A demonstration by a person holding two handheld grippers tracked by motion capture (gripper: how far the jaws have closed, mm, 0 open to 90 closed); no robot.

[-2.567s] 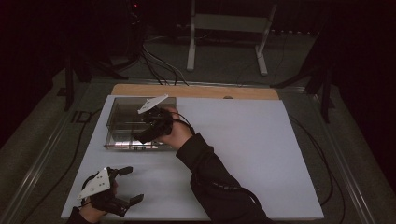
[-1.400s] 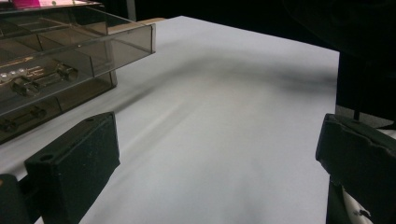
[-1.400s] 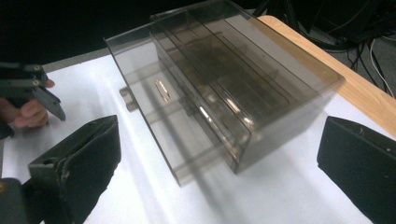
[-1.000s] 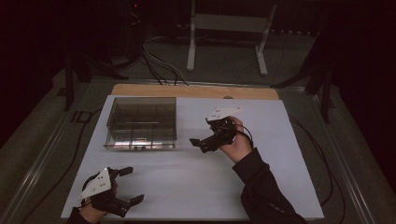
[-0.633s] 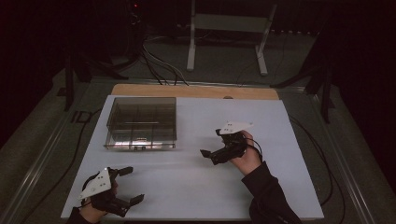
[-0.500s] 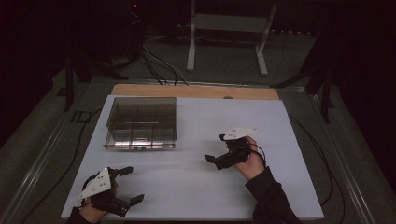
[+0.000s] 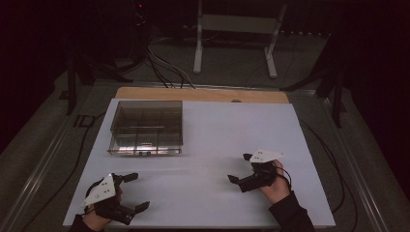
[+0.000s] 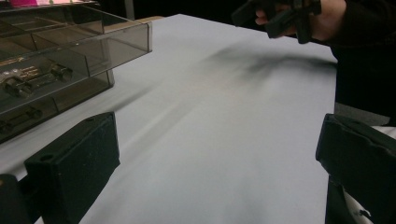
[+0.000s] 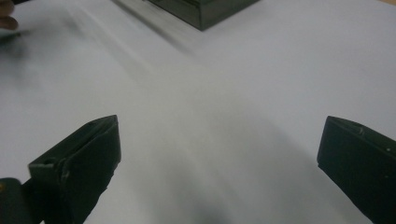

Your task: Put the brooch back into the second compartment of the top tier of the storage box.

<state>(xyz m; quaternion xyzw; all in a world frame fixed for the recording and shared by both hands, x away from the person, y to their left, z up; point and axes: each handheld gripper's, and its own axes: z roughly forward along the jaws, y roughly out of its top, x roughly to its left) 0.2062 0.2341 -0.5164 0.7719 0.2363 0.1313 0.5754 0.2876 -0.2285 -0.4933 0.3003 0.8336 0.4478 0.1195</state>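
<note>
Dark surroundings frame a white table (image 7: 208, 145) with a wooden strip along its far edge, cables and a metal stand on the floor beyond. Right tongs (image 7: 240, 167) rest low over the table's near right area, jaws spread wide and empty; the right gripper view confirms bare white surface between them. Left tongs (image 7: 137, 192) sit at the near left corner, likewise spread wide and holding nothing. Both are well apart from the compartment box (image 7: 146, 126), a smoky transparent organizer with a lid, which stands on the far left part of the table. Its lid appears shut and flat. Through the front wall, the left gripper view shows small metallic hardware pieces (image 8: 18, 83) lying in at least one near compartment; further dark items sit in the compartment below, too dim to identify. Other compartments cannot be judged full or empty. Assessment: with the box closed, no loose items on the table and neither tongs engaged, the work on the box looks finished or paused; nothing visible remains to be loaded.
</note>
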